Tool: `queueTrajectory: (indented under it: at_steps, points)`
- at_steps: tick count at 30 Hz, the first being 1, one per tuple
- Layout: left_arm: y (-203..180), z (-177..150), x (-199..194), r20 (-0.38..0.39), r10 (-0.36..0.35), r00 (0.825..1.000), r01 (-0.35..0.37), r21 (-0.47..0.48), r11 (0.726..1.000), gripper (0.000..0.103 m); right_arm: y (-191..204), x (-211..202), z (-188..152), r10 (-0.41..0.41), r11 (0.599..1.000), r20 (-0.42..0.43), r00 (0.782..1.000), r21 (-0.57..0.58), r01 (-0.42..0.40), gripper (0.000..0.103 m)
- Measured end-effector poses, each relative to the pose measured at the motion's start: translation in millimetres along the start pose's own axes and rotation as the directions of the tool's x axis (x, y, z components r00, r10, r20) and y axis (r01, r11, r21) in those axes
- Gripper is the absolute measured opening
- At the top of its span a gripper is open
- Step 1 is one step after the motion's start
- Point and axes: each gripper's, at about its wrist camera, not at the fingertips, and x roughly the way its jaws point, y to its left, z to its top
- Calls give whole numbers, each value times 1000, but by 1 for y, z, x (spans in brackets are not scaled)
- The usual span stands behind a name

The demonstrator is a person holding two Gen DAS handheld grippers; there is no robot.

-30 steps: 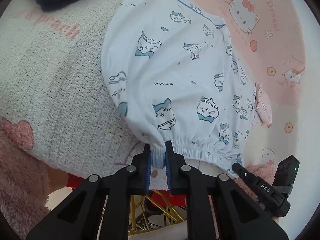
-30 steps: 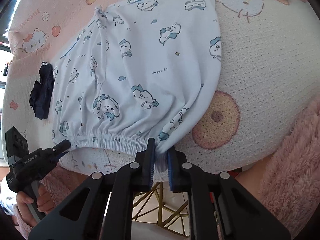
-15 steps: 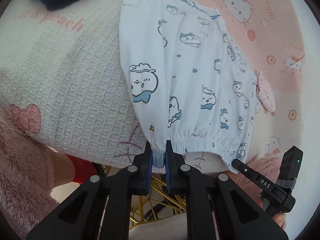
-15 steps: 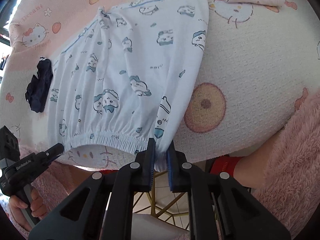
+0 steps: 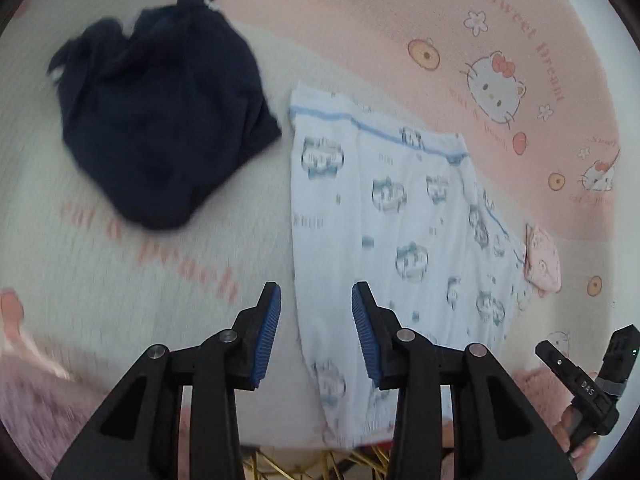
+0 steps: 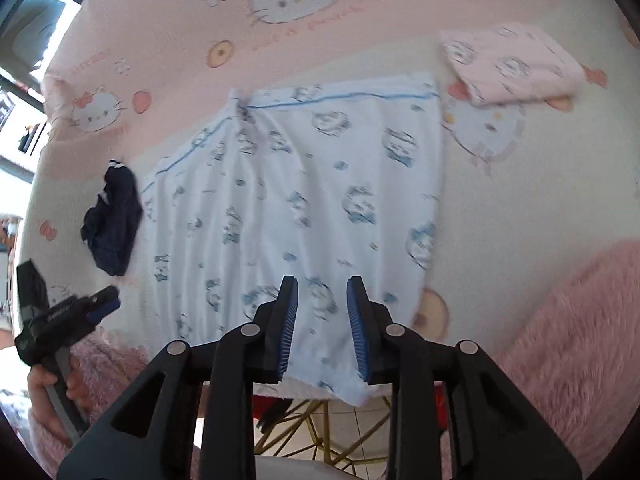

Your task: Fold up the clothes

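A white garment with blue cartoon prints [image 5: 400, 232] [image 6: 304, 208] lies flat on the patterned blanket, its elastic hem hanging over the near table edge. My left gripper [image 5: 316, 308] hovers above the garment's left side, its jaws opening and apart, the cloth below them and not pinched. My right gripper [image 6: 322, 300] is raised over the hem near the garment's right corner, its jaws opening too, with no cloth pressed between the blue pads [image 6: 290, 320]. Each gripper shows small at the edge of the other's view, held in a hand.
A crumpled dark navy garment [image 5: 160, 120] [image 6: 114, 220] lies left of the white one. A folded pink garment [image 6: 508, 64] [image 5: 542, 260] rests at the back right. A pink fluffy sleeve [image 6: 580, 340] is on the right. A gold wire frame [image 6: 320, 428] shows under the table edge.
Both grippers let go of the hem, opened and lifted away. The garment dropped flat onto the blanket. The left view swung toward the navy garment.
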Motion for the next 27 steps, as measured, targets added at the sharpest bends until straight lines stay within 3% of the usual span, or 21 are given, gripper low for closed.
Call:
queueTrajectory:
  at_steps: [1,6,10,13,16,17,18,19,22,27]
  points:
    - [1,19,9,6,12,1000,-12,6,1000,39,-20,-8,21,-1,999,-1,1000,-32,1,26]
    - [8,92,58,15,10,1000,-11,40,999,39,12,34,68,-29,986,-38,999,-165,22,27]
    - [15,122,84,34,57,998,-59,48,997,39,38,81,98,-46,976,-89,995,-215,26,27]
    - [15,132,95,61,48,997,-52,70,996,39,47,98,120,-44,973,-92,995,-230,22,27]
    - [9,130,99,100,57,993,-70,132,989,39,48,113,139,-108,971,-40,993,-219,97,27]
    - [8,129,100,109,63,992,-79,147,986,34,45,118,141,-135,970,-23,991,-208,128,27]
    - [9,129,100,106,67,992,-82,147,986,9,41,124,142,-145,970,-25,989,-203,137,27]
    - [13,130,100,92,52,994,-64,137,988,5,43,132,143,-142,970,-38,989,-205,131,27]
    - [22,133,95,90,60,994,-71,132,989,5,50,148,144,-154,961,-43,987,-238,139,27]
    - [16,145,96,140,108,984,-138,229,964,5,52,159,151,-171,952,-4,985,-258,164,27]
